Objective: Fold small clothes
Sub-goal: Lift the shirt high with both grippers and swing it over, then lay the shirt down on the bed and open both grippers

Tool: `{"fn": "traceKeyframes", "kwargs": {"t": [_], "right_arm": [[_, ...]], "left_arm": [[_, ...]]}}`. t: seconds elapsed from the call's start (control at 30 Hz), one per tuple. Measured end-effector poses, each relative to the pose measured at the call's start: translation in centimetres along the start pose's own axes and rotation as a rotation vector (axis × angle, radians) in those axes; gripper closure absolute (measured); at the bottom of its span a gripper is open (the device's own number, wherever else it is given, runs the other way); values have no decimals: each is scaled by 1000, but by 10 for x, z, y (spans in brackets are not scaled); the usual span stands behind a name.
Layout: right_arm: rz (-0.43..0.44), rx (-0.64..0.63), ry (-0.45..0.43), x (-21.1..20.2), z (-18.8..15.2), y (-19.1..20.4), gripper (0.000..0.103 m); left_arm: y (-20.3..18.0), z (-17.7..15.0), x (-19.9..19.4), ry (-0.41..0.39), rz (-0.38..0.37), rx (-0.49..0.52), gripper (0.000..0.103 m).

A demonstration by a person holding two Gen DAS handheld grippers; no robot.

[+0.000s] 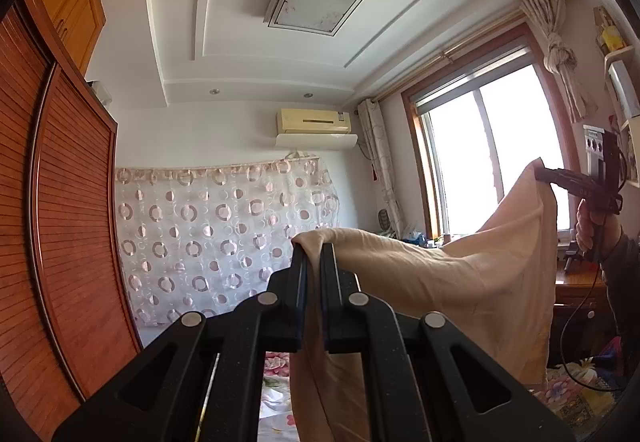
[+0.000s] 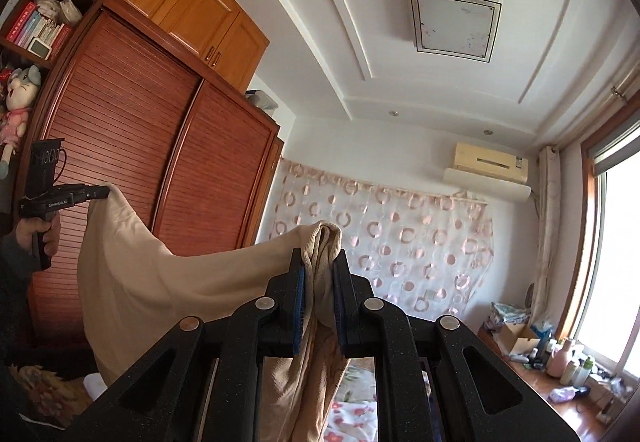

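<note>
A beige garment (image 1: pixel 460 282) hangs in the air, stretched between both grippers. My left gripper (image 1: pixel 314 248) is shut on one bunched corner of it, the cloth pinched between the black fingers and falling below. At the right of the left wrist view my right gripper (image 1: pixel 540 172), held by a hand, pinches the other corner. In the right wrist view my right gripper (image 2: pixel 320 258) is shut on a thick fold of the beige garment (image 2: pixel 160 282). The left gripper (image 2: pixel 105 192) grips the far corner at the left.
A red-brown louvred wardrobe (image 2: pixel 160 162) stands at the left, a circle-patterned curtain (image 1: pixel 224 226) on the far wall. The window (image 1: pixel 488 154) and a cluttered wooden desk (image 2: pixel 560 382) are at the right. A flowered bedsheet (image 2: pixel 352 418) lies below.
</note>
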State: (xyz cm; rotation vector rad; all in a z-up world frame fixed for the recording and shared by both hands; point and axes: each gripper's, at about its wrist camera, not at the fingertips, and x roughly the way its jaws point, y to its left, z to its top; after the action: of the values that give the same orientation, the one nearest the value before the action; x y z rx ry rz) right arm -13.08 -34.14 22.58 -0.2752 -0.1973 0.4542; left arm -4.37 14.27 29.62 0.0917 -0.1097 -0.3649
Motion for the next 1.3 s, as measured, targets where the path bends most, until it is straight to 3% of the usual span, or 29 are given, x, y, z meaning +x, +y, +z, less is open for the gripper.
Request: {"fn": "traceKeyframes", "kwargs": {"t": [0.23, 0.77, 0.97, 1.07, 1.3], "right_arm": [[-33, 12, 139, 45, -37, 8, 91], [-9, 97, 562, 267, -205, -18, 91], [1, 109, 678, 357, -218, -21, 91], [9, 113, 738, 411, -207, -48, 91], [3, 173, 840, 456, -229, -64, 91]], "left_arm": [[14, -61, 65, 108, 41, -73, 97], [29, -253, 291, 492, 74, -113, 97], [43, -308, 348, 607, 80, -136, 97], [49, -336, 367, 665, 87, -145, 97], [53, -381, 389, 777, 85, -149, 96]]}}
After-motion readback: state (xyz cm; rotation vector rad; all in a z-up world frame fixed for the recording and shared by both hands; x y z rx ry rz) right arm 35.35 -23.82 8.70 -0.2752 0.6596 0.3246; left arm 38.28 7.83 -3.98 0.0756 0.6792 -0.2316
